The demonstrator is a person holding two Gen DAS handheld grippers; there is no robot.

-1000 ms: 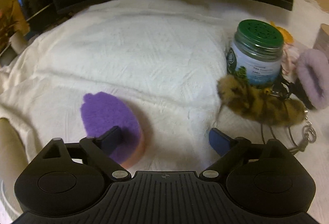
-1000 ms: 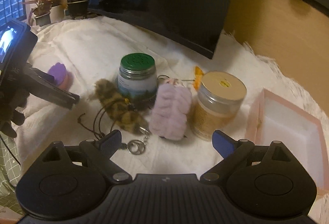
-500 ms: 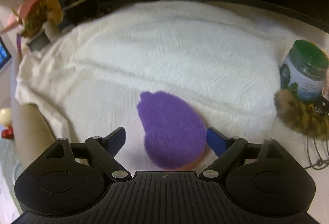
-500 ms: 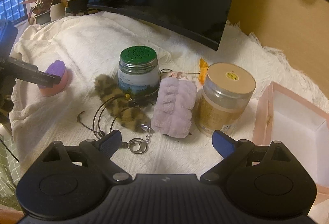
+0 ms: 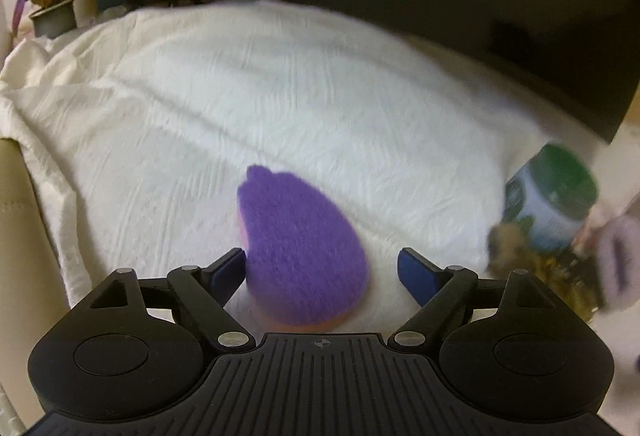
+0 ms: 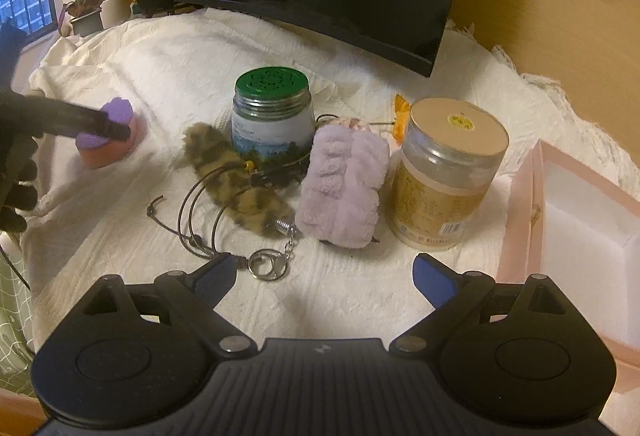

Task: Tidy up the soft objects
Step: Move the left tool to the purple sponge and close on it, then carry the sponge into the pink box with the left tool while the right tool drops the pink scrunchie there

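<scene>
right wrist view: a white textured cloth (image 6: 168, 67) covers the table, with a pink box (image 6: 520, 195) at its right edge. the lilac fluffy band (image 6: 344, 183) lies between two jars, beside a leopard-fur keychain (image 6: 236, 175). the purple-topped, pink-based sponge (image 5: 300, 248), teardrop shaped and fuzzy, sits between the left gripper (image 5: 320, 272) fingers, jaws spread, left pad touching it. the right gripper (image 6: 324, 276) hovers open, holding nothing.
</scene>
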